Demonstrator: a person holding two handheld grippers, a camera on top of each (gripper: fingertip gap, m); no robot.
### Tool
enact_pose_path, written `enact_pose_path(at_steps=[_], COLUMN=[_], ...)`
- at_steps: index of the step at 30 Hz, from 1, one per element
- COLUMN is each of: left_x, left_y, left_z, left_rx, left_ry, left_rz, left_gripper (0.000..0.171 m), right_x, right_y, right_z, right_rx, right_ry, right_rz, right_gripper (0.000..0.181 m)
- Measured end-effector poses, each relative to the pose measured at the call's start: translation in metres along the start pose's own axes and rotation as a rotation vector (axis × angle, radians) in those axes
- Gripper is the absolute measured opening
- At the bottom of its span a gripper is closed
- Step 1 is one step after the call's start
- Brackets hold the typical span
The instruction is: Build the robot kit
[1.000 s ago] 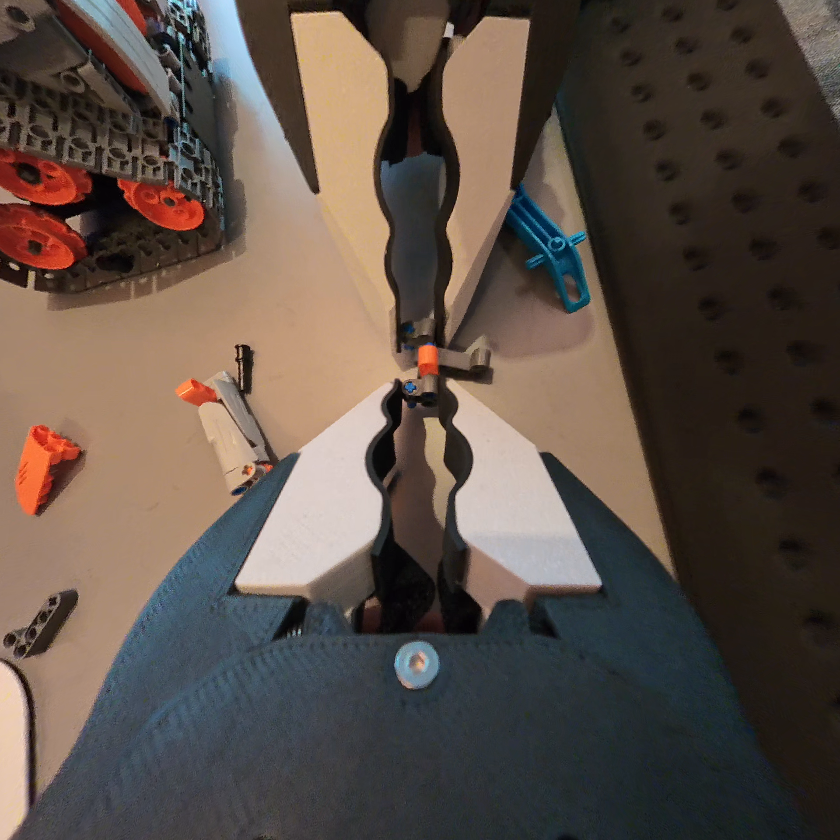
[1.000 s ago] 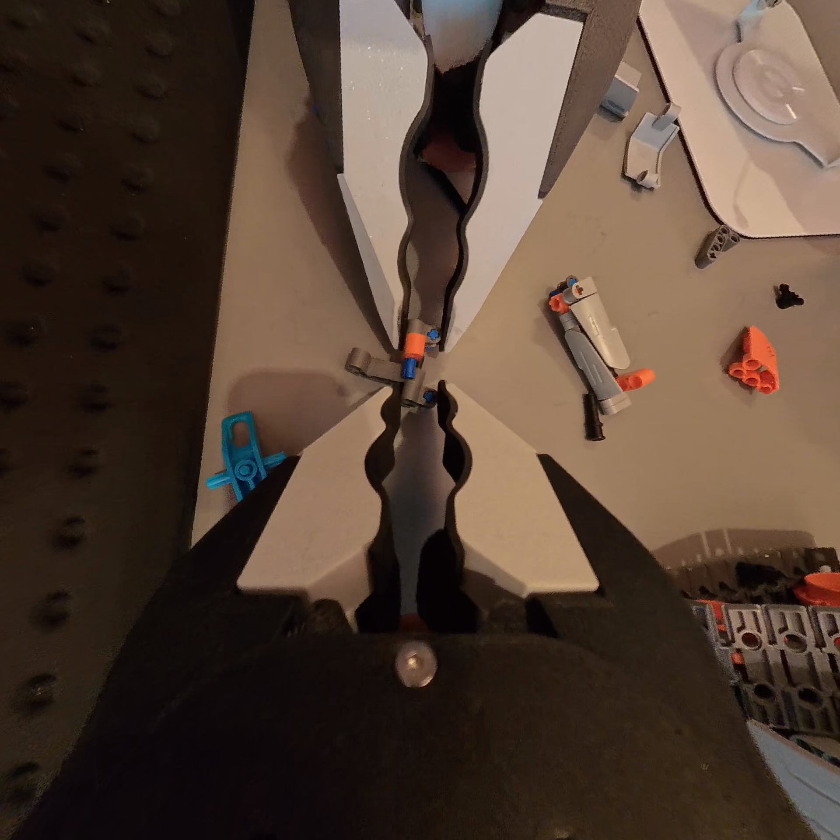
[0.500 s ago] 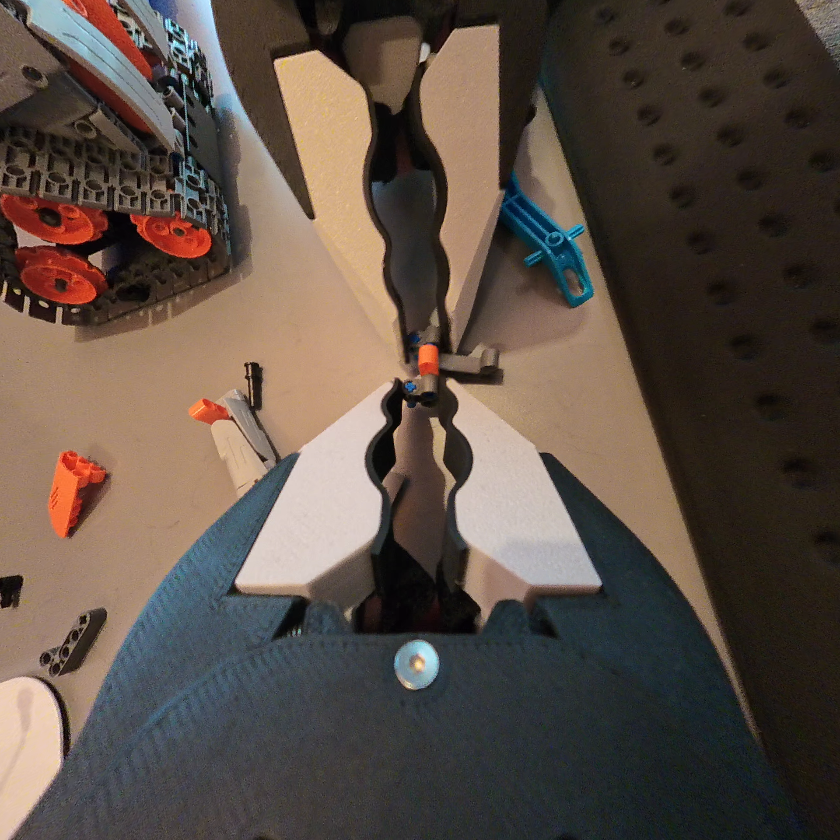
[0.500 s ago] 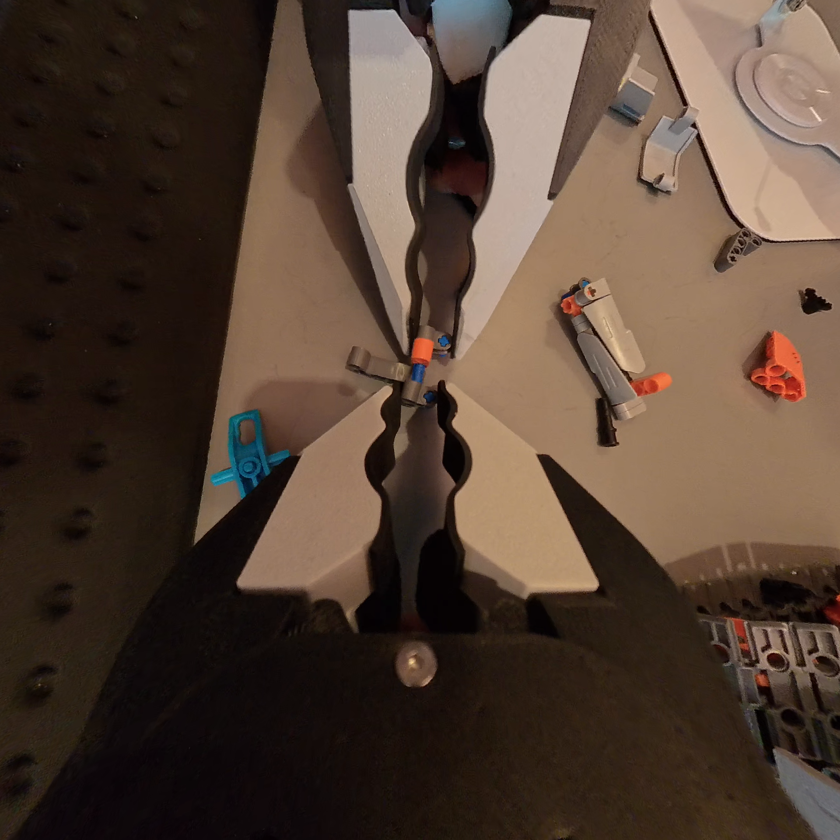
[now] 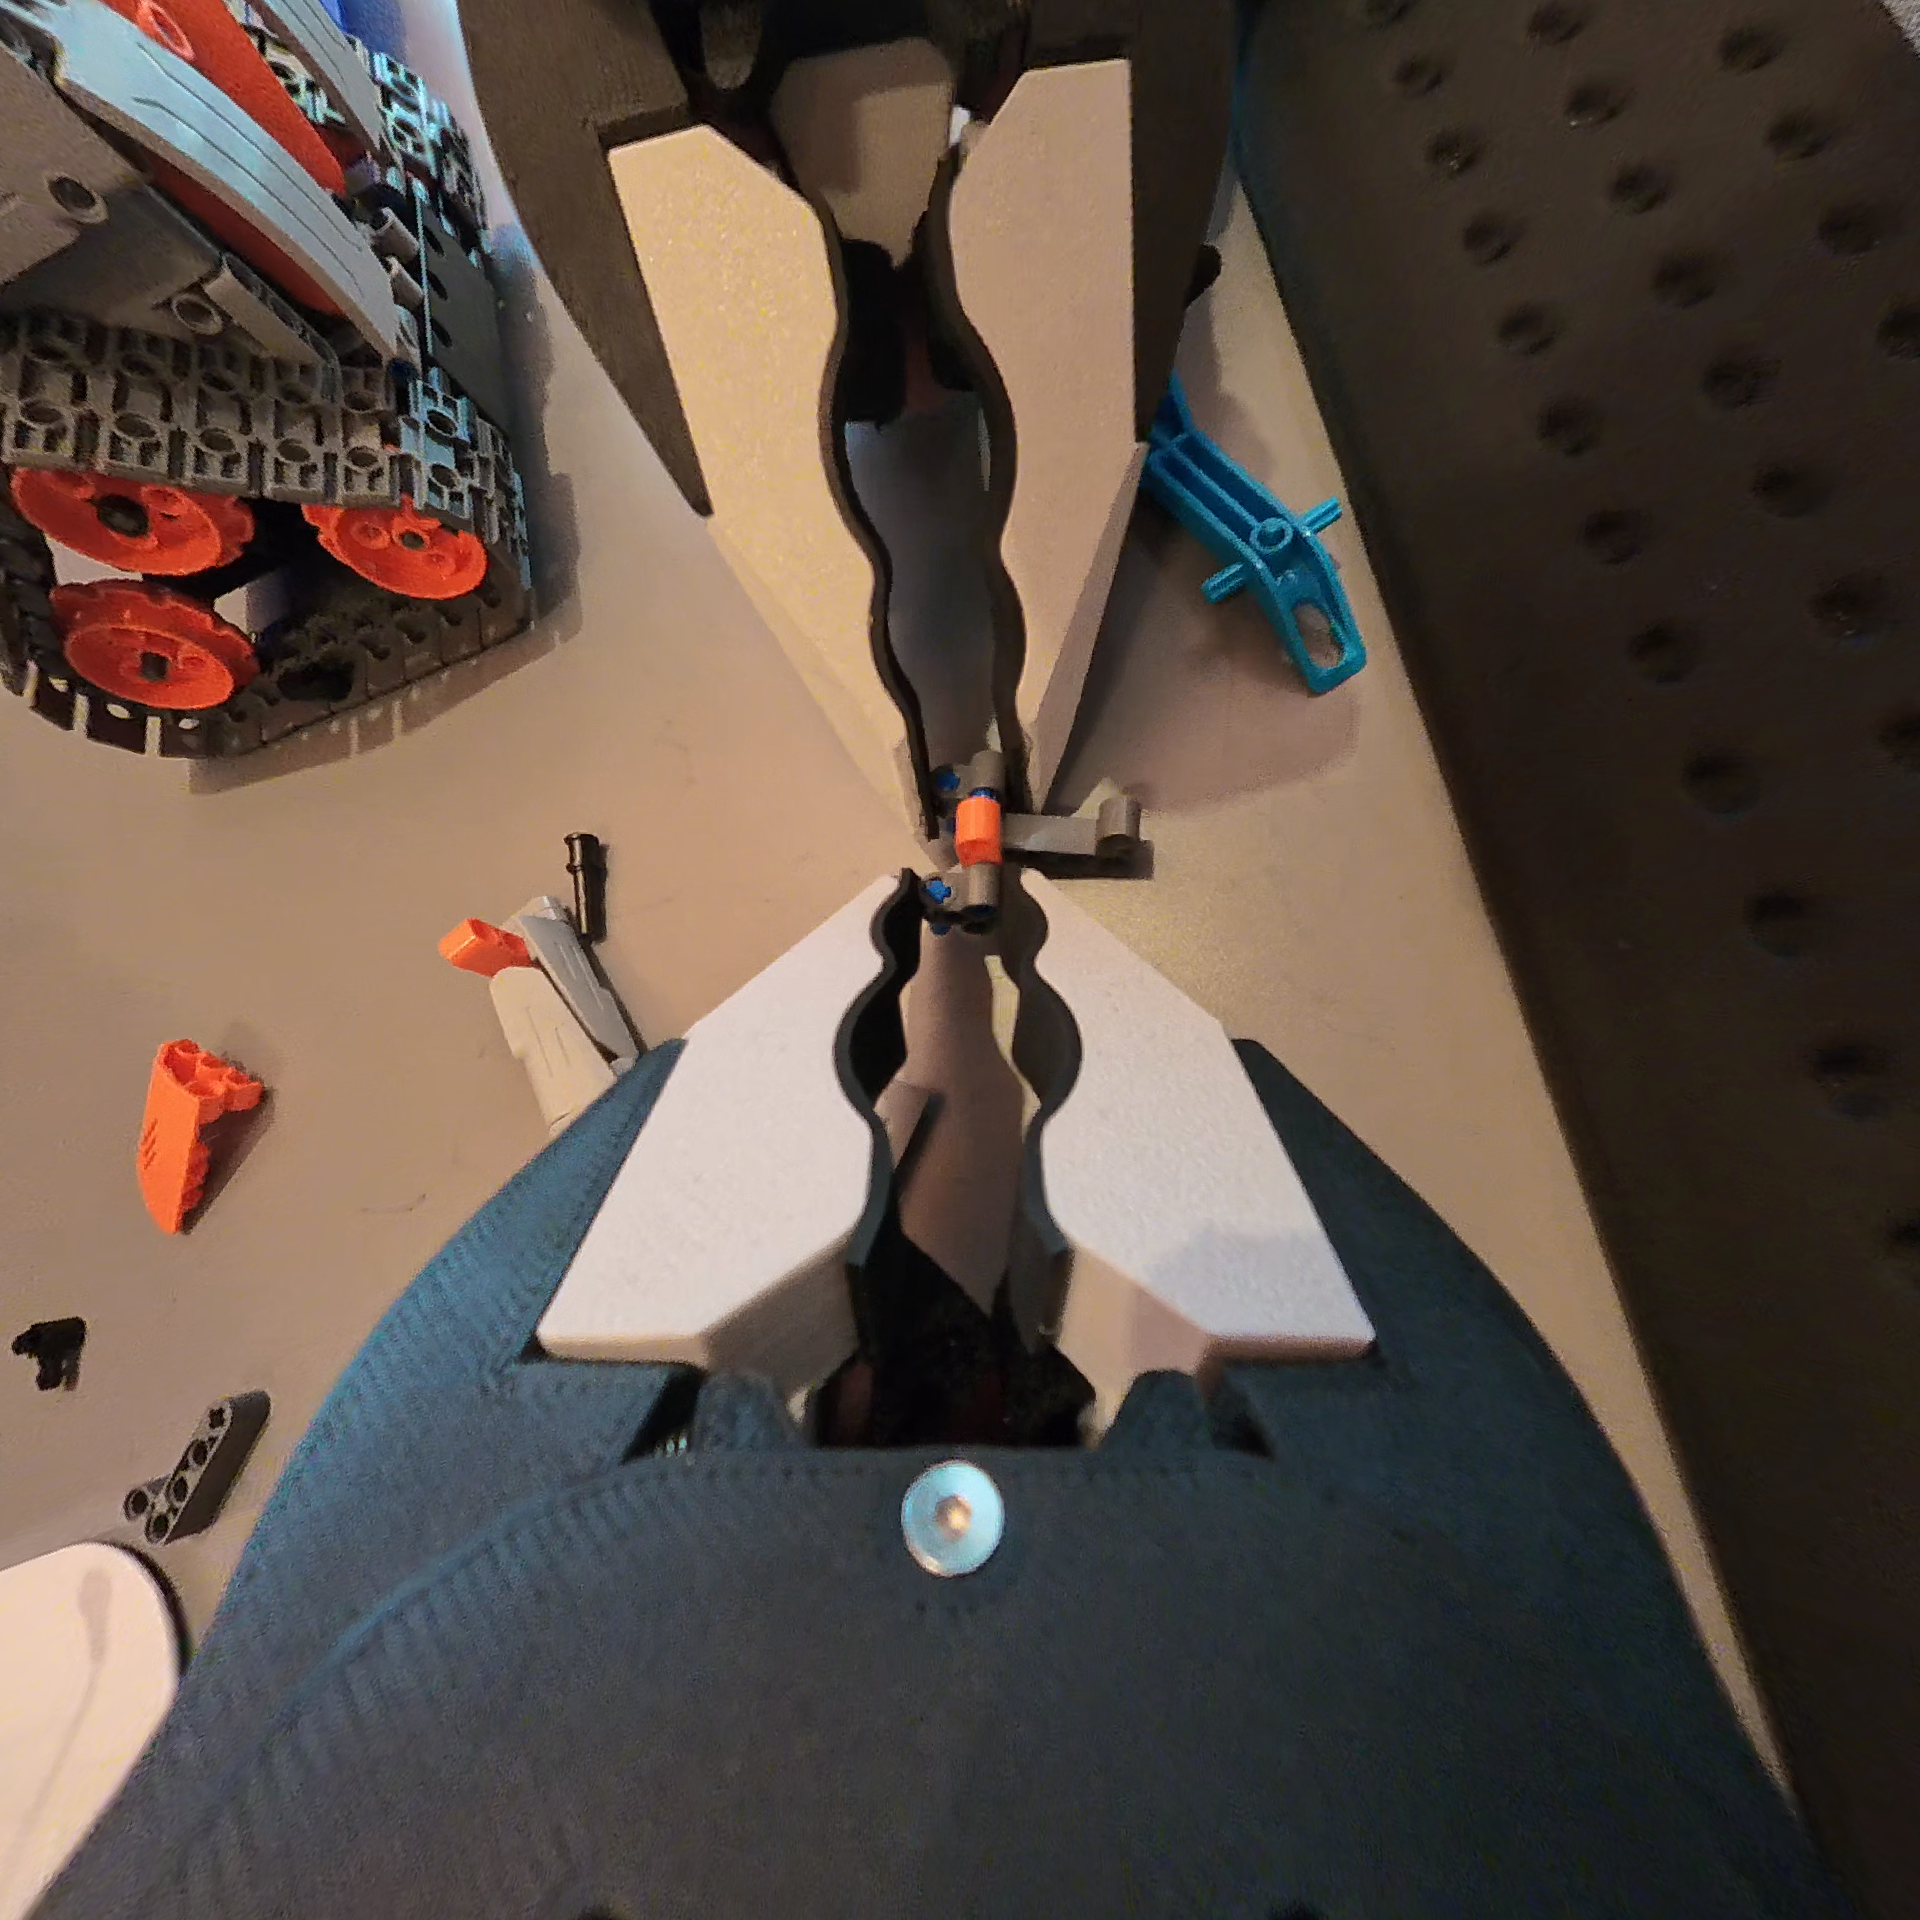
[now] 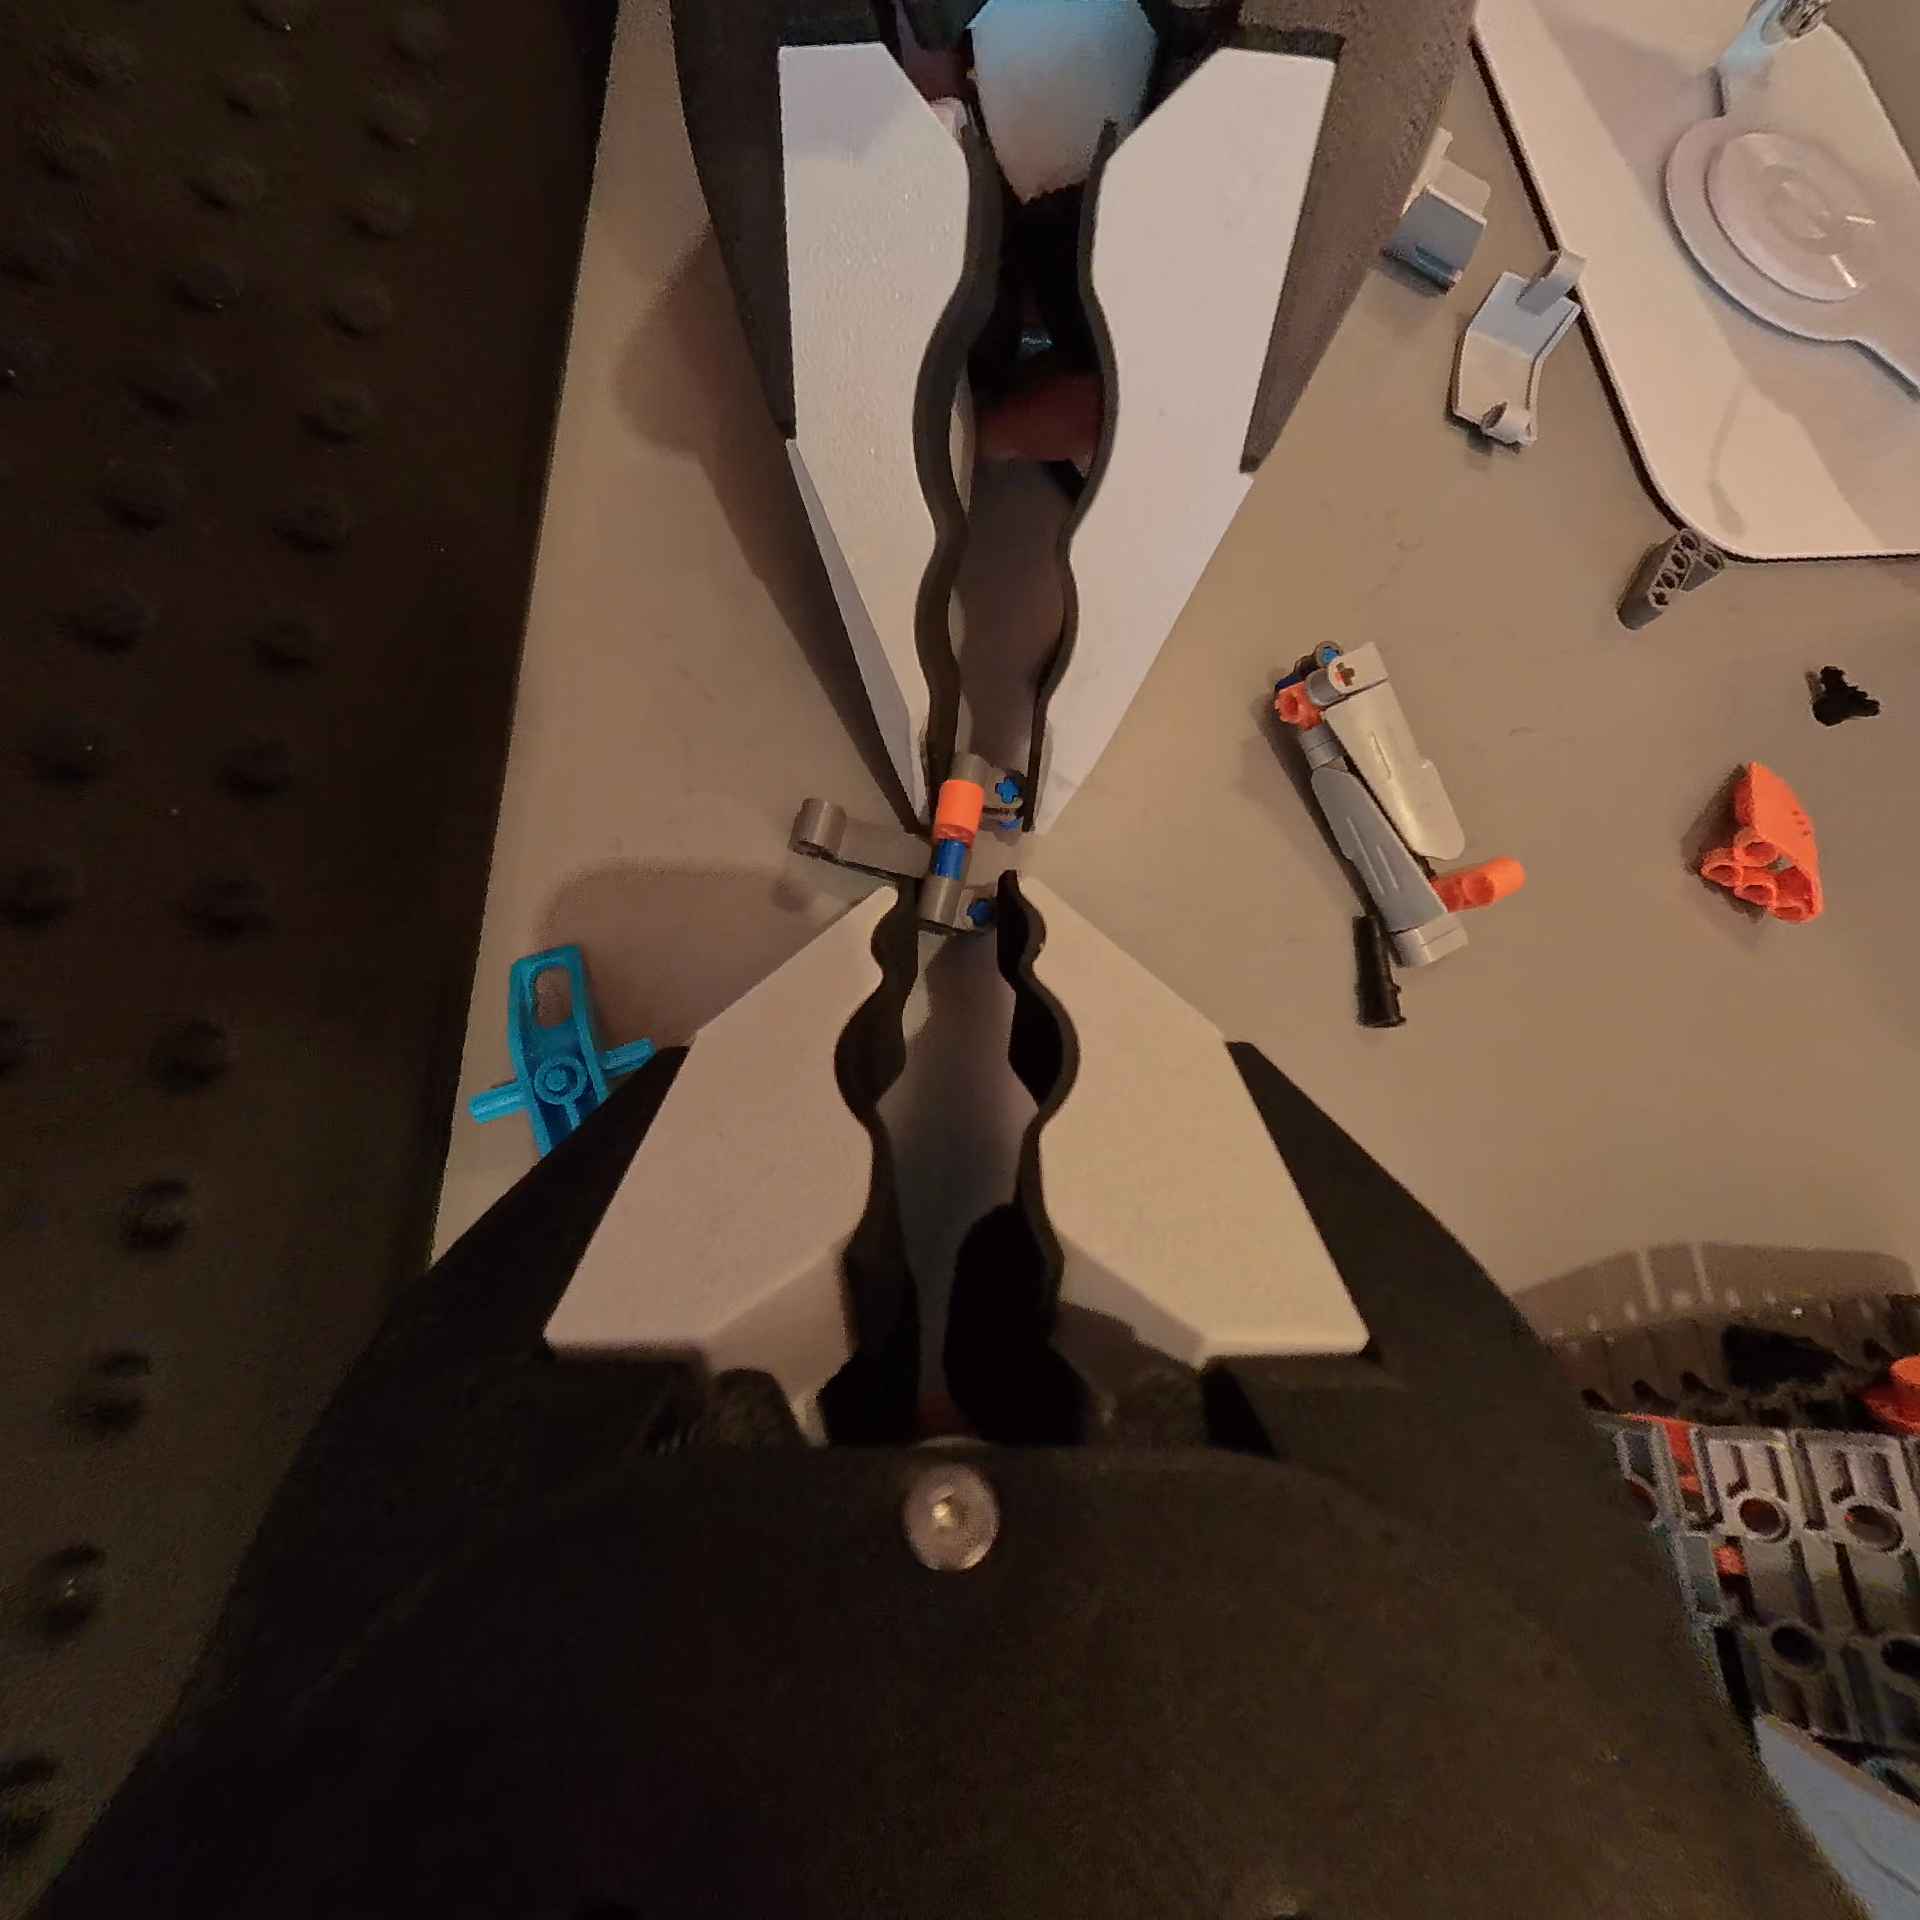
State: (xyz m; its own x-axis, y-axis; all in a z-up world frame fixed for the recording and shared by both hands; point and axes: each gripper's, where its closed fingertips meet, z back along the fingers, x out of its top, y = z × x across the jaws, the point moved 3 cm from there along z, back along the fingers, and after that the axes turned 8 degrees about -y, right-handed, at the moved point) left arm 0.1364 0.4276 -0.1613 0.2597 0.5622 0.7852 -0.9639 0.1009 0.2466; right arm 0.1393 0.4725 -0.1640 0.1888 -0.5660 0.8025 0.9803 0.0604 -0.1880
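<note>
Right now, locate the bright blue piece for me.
The bright blue piece lies on the table, right of the facing gripper in the left wrist view, beside the dark perforated mat; the right wrist view shows it lower left.

Dim warm light, soft shadows, strong wide-angle bending, blurred corners.

Small brick assembly (image 5: 977, 842): grey connectors with blue pins on one axis, an orange bush at mid-length and a grey lever arm projecting sideways. Held above the table, one end in each gripper's closed tips, left gripper (image 5: 961, 914) and right gripper (image 6: 961, 909) opposed tip to tip.
</note>
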Motion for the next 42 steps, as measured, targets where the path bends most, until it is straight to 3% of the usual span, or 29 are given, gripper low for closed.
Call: enact_pose_path(at_steps=[22,34,42], left_x=[0.0046,0.0053,0.0044], left_y=[-0.0023,-0.0034,0.0003], left_z=[-0.0075,-0.008,-0.0091], left_rx=[-0.087,0.021,0.059], left_ry=[0.13,0.191,0.169], left_rz=[-0.011,0.072,0.108], left_gripper=[0.011,0.011,0.012], right_x=[0.0014,0.0021,0.0002], right_y=[0.0049,0.003,-0.0011], right_z=[0.0007,-0.0014,-0.0006], right_rx=[0.037,-0.008,-0.047], right_ry=[0.128,0.129,0.102], right_rz=[0.124,0.053,0.003], right_gripper=[0.011,0.011,0.011])
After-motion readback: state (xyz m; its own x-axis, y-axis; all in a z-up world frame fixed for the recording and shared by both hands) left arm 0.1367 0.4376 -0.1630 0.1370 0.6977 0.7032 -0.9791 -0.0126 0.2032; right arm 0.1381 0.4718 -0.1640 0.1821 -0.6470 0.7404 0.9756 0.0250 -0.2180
